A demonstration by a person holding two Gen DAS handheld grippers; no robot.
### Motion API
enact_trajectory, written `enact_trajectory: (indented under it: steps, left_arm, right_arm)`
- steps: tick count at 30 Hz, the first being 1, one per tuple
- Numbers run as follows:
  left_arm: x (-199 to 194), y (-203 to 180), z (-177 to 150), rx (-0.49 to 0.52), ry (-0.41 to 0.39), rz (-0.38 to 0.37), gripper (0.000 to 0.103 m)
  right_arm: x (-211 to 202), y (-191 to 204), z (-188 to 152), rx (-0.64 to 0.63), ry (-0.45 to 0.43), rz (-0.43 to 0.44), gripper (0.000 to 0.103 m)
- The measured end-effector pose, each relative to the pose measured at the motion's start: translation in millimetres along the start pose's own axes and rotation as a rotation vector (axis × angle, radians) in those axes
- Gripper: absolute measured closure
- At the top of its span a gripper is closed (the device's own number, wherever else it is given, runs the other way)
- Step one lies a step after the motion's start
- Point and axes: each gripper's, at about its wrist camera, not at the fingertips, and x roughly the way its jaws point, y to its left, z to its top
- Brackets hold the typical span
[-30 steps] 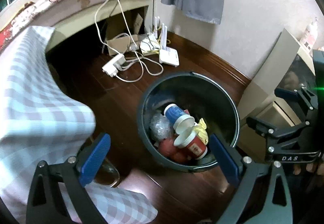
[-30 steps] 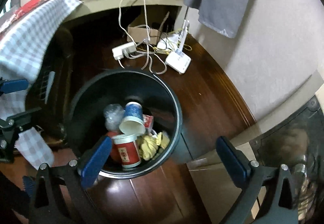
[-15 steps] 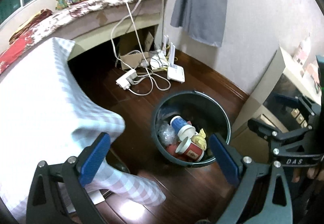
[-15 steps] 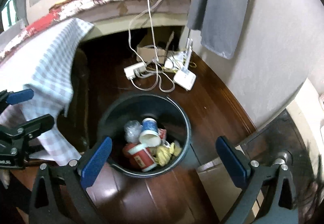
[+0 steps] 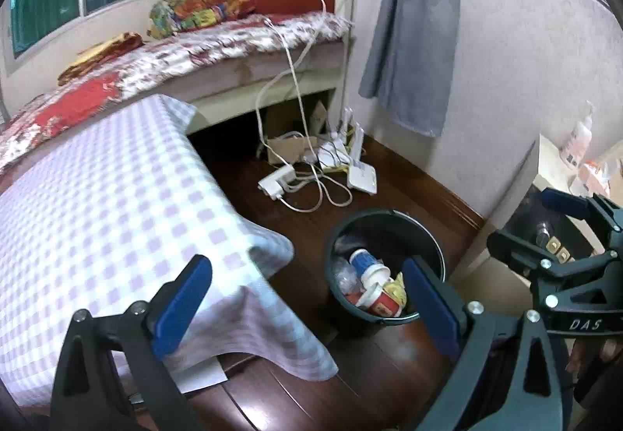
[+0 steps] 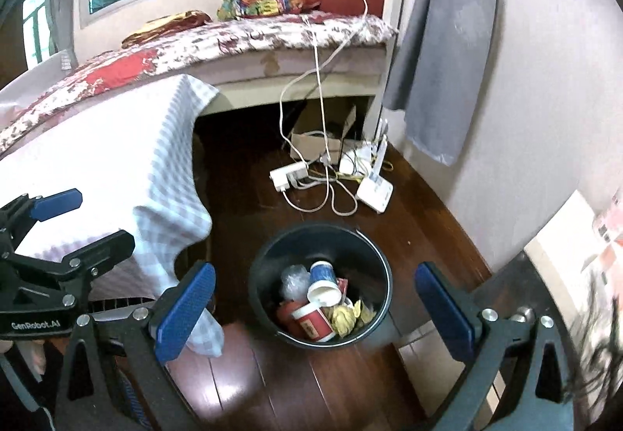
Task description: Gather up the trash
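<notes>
A black trash bin (image 5: 426, 236) (image 6: 268, 259) stands on the dark wood floor. It holds a blue paper cup (image 5: 360, 259) (image 6: 322, 273), a red paper cup (image 5: 383, 304) (image 6: 313, 322), yellow wrappers (image 6: 344, 314) and clear plastic (image 6: 294, 275). My left gripper (image 5: 307, 308) is open and empty, high above the table edge and the bin. My right gripper (image 6: 313, 308) is open and empty, high above the bin. Each gripper shows in the other's view, the right one (image 5: 560, 232) and the left one (image 6: 58, 220).
A table with a checked cloth (image 5: 97, 205) (image 6: 117, 158) is on the left. A bed (image 5: 194, 45) is behind. A power strip, cables (image 5: 296, 182) and a white router (image 6: 373, 191) lie on the floor. A grey towel (image 5: 412, 34) hangs on the wall. A cabinet (image 5: 545, 197) is at right.
Both grippers have risen and pulled back from the bin, which now looks smaller and farther. More of the bed and table has come into view. Both stay open.
</notes>
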Motion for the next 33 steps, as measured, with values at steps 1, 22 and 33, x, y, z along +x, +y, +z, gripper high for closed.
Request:
enact_trajectory:
  steps: [1, 22, 33]
  left_arm:
    - [-5, 2, 0, -0.004, -0.006, 0.007, 0.004]
    - [-96, 17, -10, -0.002, -0.149, 0.059, 0.004]
    - [-122, 15, -6, -0.007, -0.209, 0.051, 0.002]
  right_arm:
    - [-3, 2, 2, -0.001, -0.006, 0.001, 0.0]
    - [-107, 39, 11, -0.053, -0.148, 0.012, 0.0]
    - [-121, 32, 12, -0.039, -0.177, -0.003, 0.0]
